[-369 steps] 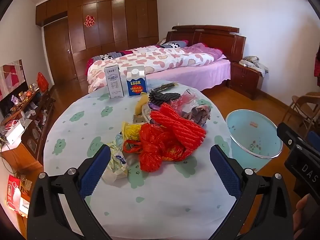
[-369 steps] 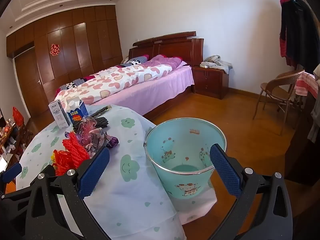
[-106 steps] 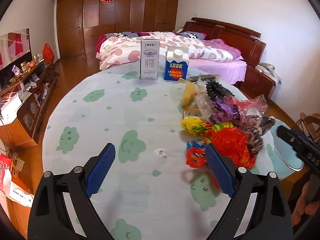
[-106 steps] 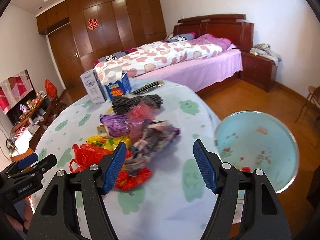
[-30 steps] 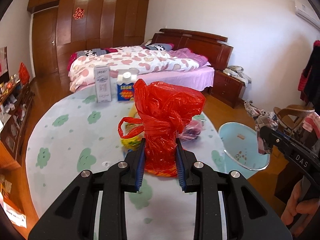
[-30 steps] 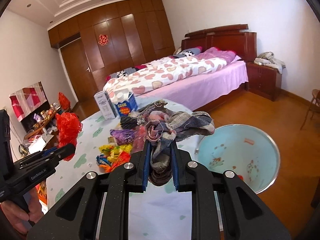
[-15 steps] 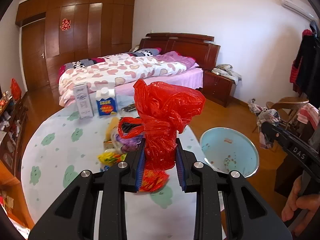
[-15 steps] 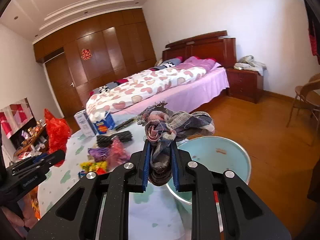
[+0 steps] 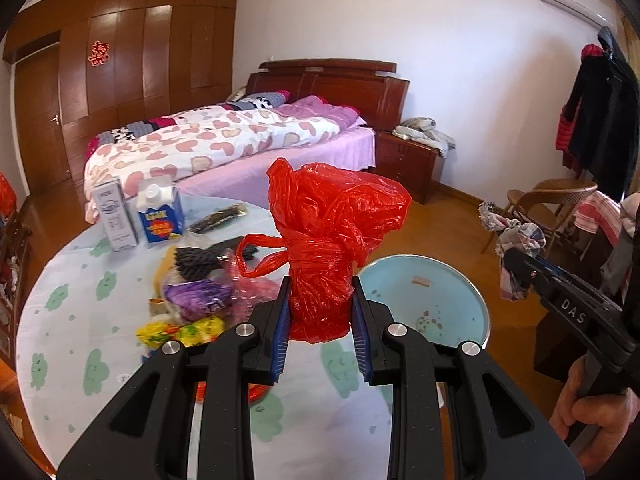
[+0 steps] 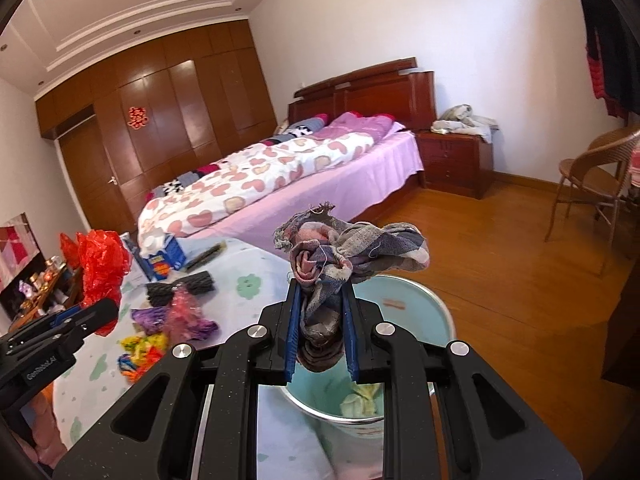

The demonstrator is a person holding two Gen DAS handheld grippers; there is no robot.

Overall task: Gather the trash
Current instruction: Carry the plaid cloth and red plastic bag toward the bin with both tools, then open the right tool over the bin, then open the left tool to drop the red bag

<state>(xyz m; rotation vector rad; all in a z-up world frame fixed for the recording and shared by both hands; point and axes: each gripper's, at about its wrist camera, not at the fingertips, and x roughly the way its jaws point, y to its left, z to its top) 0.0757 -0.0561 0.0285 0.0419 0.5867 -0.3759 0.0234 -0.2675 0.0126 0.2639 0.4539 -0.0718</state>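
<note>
left wrist: jaws clamp red plastic bag (image 9: 328, 240); right jaws clamp plaid rag (image 10: 332, 264) above bin (image 10: 412, 304).

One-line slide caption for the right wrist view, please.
Right gripper clamps a plaid rag above the light-blue bin beside the cluttered table.

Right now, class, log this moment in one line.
left claw: shut on red bag | right claw: shut on rag | bin: beside table
</note>
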